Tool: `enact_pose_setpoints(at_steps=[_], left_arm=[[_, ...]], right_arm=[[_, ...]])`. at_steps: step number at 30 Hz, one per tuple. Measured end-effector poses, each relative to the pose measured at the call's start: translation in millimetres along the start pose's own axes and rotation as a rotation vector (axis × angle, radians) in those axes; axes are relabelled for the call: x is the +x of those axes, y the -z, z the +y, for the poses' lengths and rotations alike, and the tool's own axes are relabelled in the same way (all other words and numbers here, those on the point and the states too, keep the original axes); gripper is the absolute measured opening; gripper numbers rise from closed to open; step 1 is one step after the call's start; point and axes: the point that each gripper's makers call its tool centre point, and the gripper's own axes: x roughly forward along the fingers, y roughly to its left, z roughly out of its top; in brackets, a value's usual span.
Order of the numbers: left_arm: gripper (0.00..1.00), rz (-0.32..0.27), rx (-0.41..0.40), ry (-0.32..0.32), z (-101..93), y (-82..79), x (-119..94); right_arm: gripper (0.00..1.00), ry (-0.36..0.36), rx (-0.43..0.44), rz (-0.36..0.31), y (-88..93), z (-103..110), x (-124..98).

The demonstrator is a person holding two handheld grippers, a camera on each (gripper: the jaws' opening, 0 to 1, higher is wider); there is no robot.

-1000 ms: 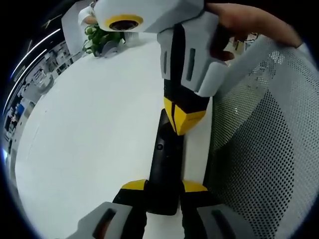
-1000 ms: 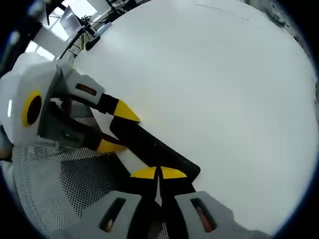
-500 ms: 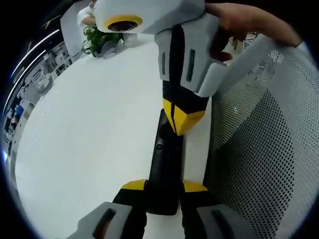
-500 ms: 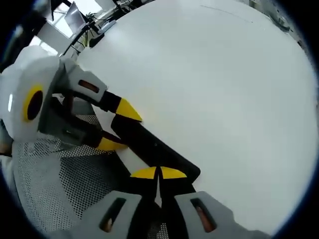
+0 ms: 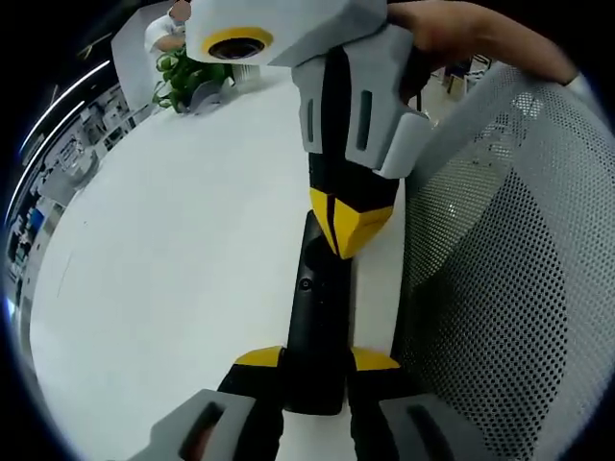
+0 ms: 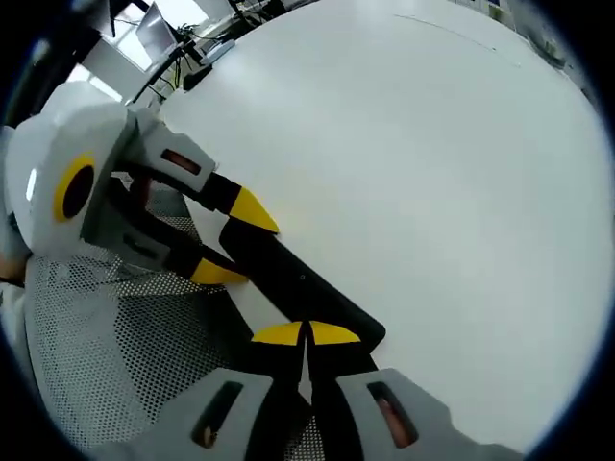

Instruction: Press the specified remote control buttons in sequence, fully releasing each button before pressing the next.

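Observation:
A black remote control lies lengthwise between the jaws of my left gripper, which is shut on its near end. My right gripper comes down from the top of the left gripper view, its yellow tips shut together and resting on the remote's far end. In the right gripper view, the right gripper is shut with its tips on the remote control. The left gripper clamps the other end. The buttons are too dark to make out.
A white table spreads out to the left. A grey mesh chair back stands close on the right and appears as the mesh chair. A hand holds the right gripper. A green plant sits far off.
The right gripper has shifted very slightly across the remote's far end. The left gripper keeps its hold and the remote has not moved.

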Motion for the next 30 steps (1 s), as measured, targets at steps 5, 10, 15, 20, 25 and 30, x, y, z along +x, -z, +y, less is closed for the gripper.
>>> enact_pose_setpoints(at_steps=[5,10,15,20,25,30], left_arm=[[0.24,-0.002,0.002,0.001,0.1,-0.1,0.5],[0.24,0.0,-0.001,0.001,0.2,-0.2,0.9],[0.24,0.0,-0.006,-0.001,0.0,-0.6,0.5],[0.24,-0.001,-0.009,-0.003,0.1,-0.4,0.7],[0.25,-0.002,-0.012,-0.002,0.2,-0.5,0.6],[0.25,-0.003,-0.014,-0.003,0.6,-0.2,1.2]], right_arm=[[0.0,0.016,0.009,-0.003,0.9,-3.9,-3.0],[0.0,0.025,-0.01,-0.006,0.2,-4.9,-2.2],[0.0,0.055,-0.088,-0.008,0.9,-4.3,-1.4],[0.0,0.092,-0.239,0.007,0.3,-4.2,-0.8],[0.0,0.102,-0.271,0.02,0.5,-3.9,0.2],[0.0,0.101,-0.265,0.001,0.7,-4.4,-0.6]])
